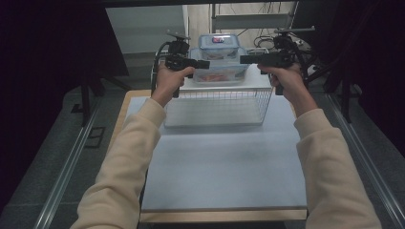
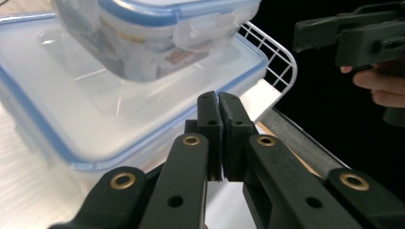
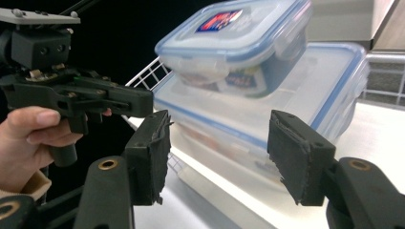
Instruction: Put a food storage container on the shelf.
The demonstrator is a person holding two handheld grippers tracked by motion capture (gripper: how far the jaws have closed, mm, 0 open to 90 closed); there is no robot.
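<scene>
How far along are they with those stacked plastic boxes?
Done: the small box already sits on the large box, atop the upturned wire basket. In hand: the left gripper, shut and empty, and the open right gripper flank the stack. Left: neither grips a box yet.

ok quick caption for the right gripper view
Open right gripper faces two stacked clear containers on a wire basket.

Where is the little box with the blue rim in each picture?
High view: small container, top centre, stacked on the large container.
Left gripper view: small container, top, left of centre.
Right gripper view: small container, top centre.
Shared landmark: wire basket.
</scene>
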